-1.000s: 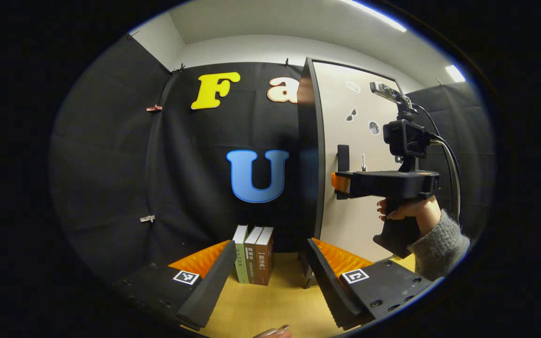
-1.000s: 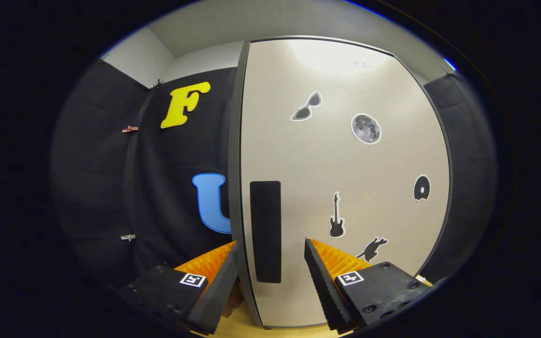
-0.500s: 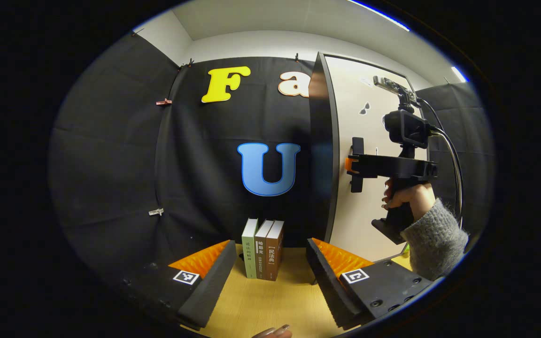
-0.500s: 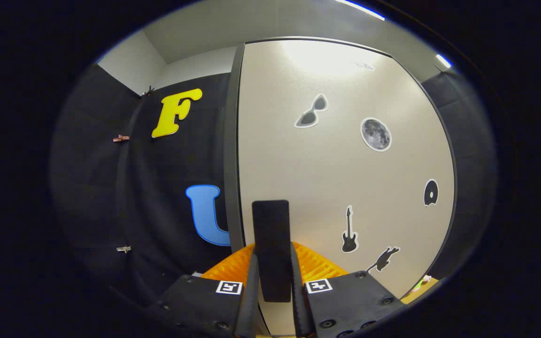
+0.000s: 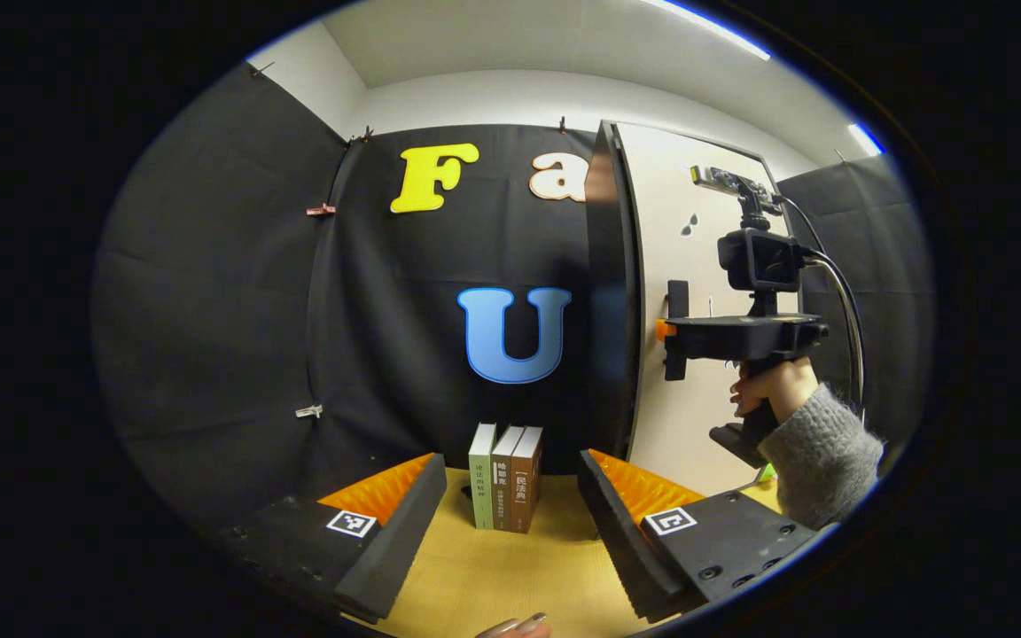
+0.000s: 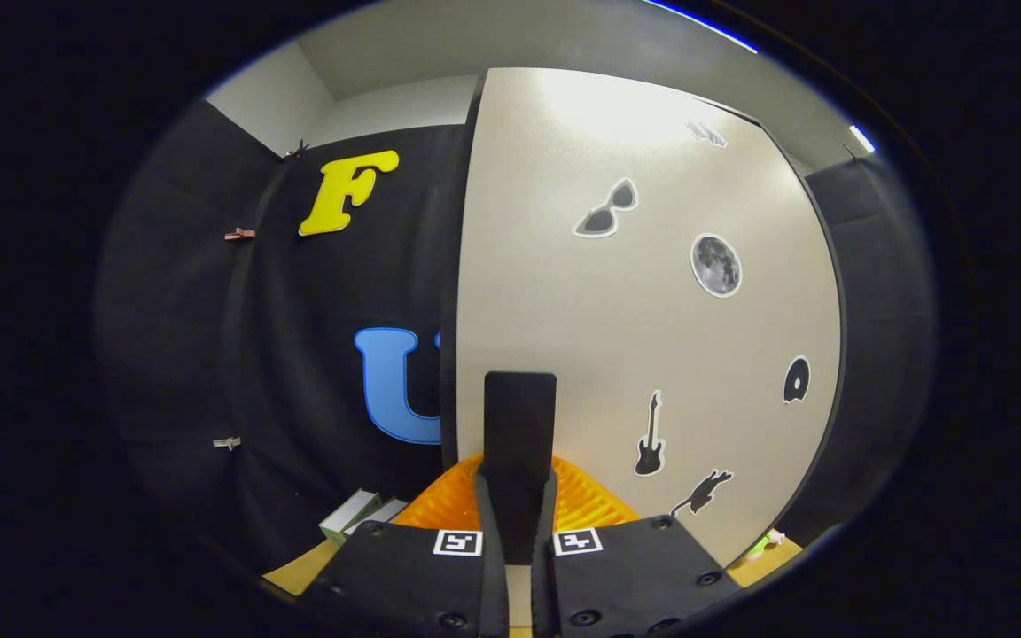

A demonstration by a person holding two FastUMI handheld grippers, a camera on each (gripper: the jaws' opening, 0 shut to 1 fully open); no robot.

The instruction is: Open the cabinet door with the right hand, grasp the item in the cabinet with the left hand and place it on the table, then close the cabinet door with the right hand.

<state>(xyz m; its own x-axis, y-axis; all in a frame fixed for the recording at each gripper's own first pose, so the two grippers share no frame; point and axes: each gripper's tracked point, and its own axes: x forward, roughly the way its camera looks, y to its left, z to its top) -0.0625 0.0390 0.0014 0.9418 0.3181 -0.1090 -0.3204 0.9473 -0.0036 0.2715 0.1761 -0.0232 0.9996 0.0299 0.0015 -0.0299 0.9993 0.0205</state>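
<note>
The beige cabinet door (image 6: 643, 328) carries small dark stickers and an upright black handle (image 6: 519, 416). My right gripper (image 6: 518, 509) is shut on that handle, both fingers pressing its lower part. In the left gripper view the door (image 5: 657, 221) stands nearly edge-on, and the right gripper (image 5: 672, 341) clamps the handle (image 5: 677, 297), held by a hand (image 5: 763, 390) in a grey sleeve. My left gripper (image 5: 509, 462) is open and holds nothing, low over the wooden table (image 5: 510, 576). The cabinet's inside is hidden behind the door.
Three upright books (image 5: 507, 478) stand on the table straight ahead of the left gripper, against the black cloth wall; they also appear as books (image 6: 358, 517) low on the left. A small green and pink thing (image 6: 767, 539) lies by the door's right foot.
My right gripper went from open around the handle to shut on it. The door has since swung a little, bringing the books into the right gripper view. The left gripper stayed open.
</note>
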